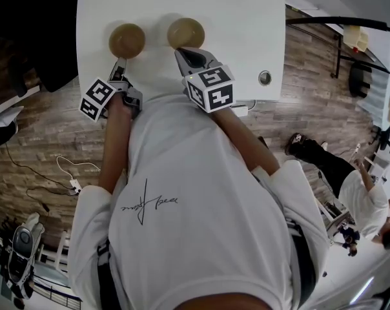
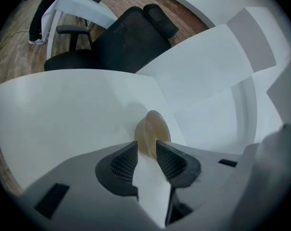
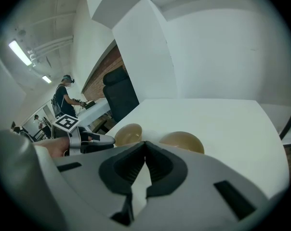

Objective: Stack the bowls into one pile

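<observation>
A black office chair (image 2: 121,37) is parked beyond the white table (image 1: 246,18), a round grommet (image 1: 265,78) is set into its top, cables (image 1: 64,168) are strewn over the wooden floor (image 1: 311,102).

Your left gripper (image 2: 146,150) points forward and down, its jaws standing apart, with your bare left forearm (image 1: 115,144) stretched straight behind it. Your right gripper (image 3: 145,146) is held just beside it, tilted down likewise, jaws pressed together, your right forearm (image 1: 239,137) angling in from the elbow.

Two bowls (left bowl (image 1: 126,41), right bowl (image 1: 186,33)), one table (image 1: 246,18), one office chair (image 2: 121,37).
</observation>
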`<action>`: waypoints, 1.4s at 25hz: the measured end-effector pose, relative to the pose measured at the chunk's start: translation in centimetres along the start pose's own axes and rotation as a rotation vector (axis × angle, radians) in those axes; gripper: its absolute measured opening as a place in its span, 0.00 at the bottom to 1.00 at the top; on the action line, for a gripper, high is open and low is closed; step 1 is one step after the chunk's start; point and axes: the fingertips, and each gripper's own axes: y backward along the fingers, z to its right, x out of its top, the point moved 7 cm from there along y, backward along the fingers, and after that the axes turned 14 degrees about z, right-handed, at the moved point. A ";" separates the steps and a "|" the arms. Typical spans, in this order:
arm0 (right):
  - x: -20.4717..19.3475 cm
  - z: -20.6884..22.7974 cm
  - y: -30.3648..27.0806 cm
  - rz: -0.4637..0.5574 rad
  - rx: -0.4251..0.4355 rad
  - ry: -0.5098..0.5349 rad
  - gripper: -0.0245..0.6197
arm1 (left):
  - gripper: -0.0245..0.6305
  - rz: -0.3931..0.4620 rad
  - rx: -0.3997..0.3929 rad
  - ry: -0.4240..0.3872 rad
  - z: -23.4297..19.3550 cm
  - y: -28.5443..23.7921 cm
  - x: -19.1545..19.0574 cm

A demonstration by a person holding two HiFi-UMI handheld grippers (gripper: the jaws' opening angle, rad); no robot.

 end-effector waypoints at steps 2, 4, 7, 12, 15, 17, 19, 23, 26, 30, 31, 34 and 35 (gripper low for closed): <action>0.1 0.1 -0.1 -0.001 -0.005 -0.005 0.06 | 0.21 -0.002 0.010 0.018 -0.2 -0.3 0.1; 0.1 0.3 -0.2 -0.003 -0.012 -0.011 0.05 | 0.21 -0.003 0.018 0.037 -0.4 -0.6 0.1; 0.0 0.5 -0.2 -0.004 -0.024 -0.021 0.06 | 0.21 -0.005 0.025 0.062 -0.7 -1.0 0.2; -0.2 0.7 -0.4 -0.013 -0.033 -0.038 0.06 | 0.21 -0.004 0.039 0.084 -1.1 -1.3 0.3; -0.2 0.7 -0.5 -0.016 -0.034 -0.041 0.06 | 0.21 0.002 0.042 0.084 -1.2 -1.4 0.4; -0.2 0.8 -0.5 -0.017 -0.034 -0.042 0.06 | 0.20 0.008 0.044 0.080 -1.2 -1.4 0.5; -0.3 0.8 -0.4 -0.017 -0.034 -0.043 0.06 | 0.18 0.014 0.046 0.075 -1.2 -1.4 0.6; -0.4 0.8 -0.5 -0.019 -0.035 -0.047 0.06 | 0.18 0.013 0.046 0.081 -1.3 -1.5 0.7; -0.4 0.8 -0.5 -0.020 -0.036 -0.052 0.06 | 0.14 0.017 0.036 0.089 -1.2 -1.5 0.8; -0.5 0.9 -0.5 -0.019 -0.037 -0.062 0.06 | 0.11 0.026 0.031 0.107 -1.1 -1.7 0.9; -0.5 0.9 -0.5 -0.019 -0.037 -0.063 0.06 | 0.11 0.028 0.032 0.109 -1.1 -1.7 0.9; -0.5 1.0 -0.4 -0.018 -0.037 -0.064 0.06 | 0.10 0.032 0.035 0.114 -1.1 -1.7 1.0; -0.5 1.0 -0.4 -0.017 -0.037 -0.065 0.06 | 0.10 0.033 0.036 0.118 -1.1 -1.7 0.9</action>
